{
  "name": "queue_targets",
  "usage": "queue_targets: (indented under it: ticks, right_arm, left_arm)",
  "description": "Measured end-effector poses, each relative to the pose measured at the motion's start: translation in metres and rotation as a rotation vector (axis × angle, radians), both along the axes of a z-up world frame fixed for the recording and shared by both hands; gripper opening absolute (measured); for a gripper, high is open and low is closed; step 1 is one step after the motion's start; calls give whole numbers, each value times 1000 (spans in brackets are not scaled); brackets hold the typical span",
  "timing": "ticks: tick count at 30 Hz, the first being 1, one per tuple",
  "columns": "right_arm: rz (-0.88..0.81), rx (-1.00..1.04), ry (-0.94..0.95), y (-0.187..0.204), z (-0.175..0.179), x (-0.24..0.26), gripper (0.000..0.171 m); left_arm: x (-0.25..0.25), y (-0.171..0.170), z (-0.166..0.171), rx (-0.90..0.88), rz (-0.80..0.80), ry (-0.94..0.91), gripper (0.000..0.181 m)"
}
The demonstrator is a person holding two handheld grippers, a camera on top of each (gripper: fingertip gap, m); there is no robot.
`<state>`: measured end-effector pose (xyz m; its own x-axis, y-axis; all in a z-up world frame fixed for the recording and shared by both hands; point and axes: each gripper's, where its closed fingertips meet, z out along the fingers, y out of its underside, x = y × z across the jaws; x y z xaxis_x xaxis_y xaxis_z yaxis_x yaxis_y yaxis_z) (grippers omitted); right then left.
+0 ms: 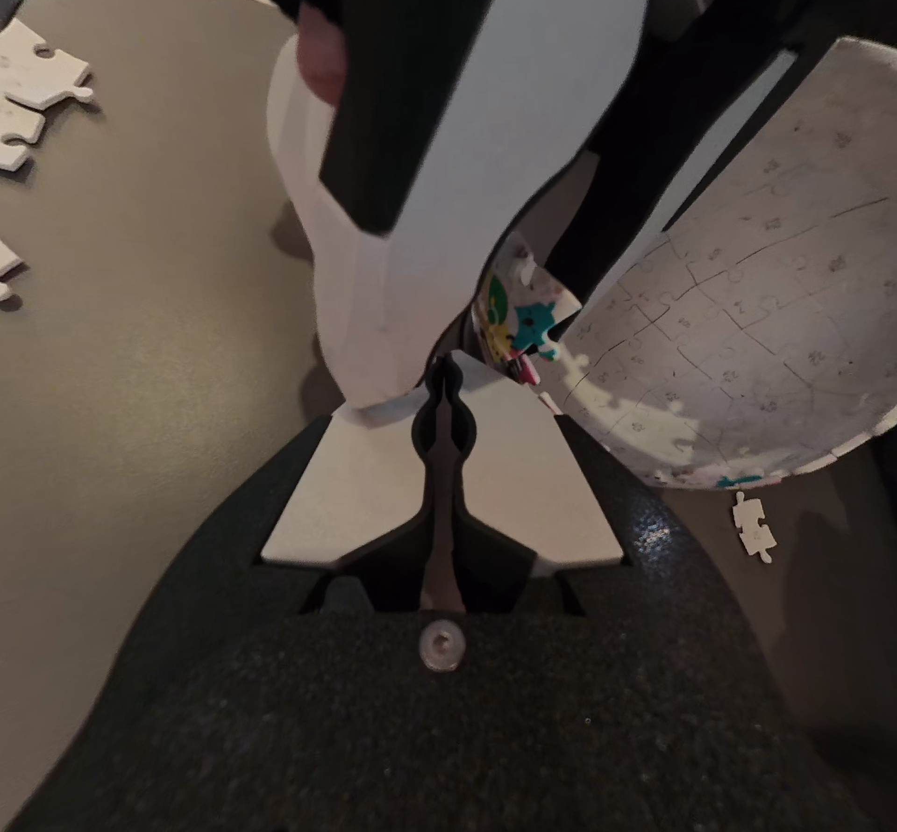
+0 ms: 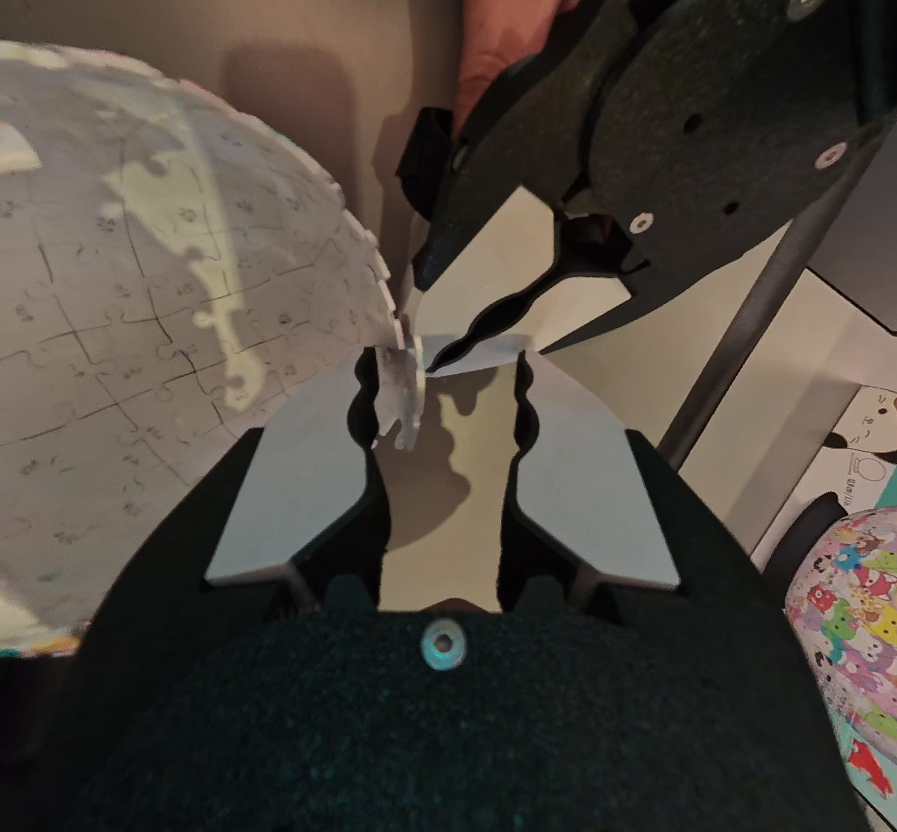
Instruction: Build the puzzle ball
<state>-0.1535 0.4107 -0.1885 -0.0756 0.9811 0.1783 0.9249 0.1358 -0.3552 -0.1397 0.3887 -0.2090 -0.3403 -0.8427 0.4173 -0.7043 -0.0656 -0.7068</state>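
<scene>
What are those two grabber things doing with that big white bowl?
A person is building a puzzle ball with a gripper in each hand. The bowl is really a half-built ball shell made of curved pieces, seen from its white inside. The right gripper is open, with one loose puzzle piece against its left finger, right at the shell's edge. The left gripper is shut and its tips meet that same spot. More loose pieces lie on the table, so the ball is not finished yet.

Hobby table (image 1: 145, 323) (loose puzzle pieces (image 1: 34, 90))
</scene>
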Motion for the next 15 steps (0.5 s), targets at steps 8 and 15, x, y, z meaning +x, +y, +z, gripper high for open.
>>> queue_targets:
  ticks: [8, 15]
  right_arm:
    - [-12, -11, 30, 1, 4, -2, 55]
    - [-24, -17, 124, 3, 17, -9, 56]
  left_arm:
    - [-1, 4, 3, -20, 20, -13, 0]
    - [-12, 9, 14, -52, 23, -75, 0]
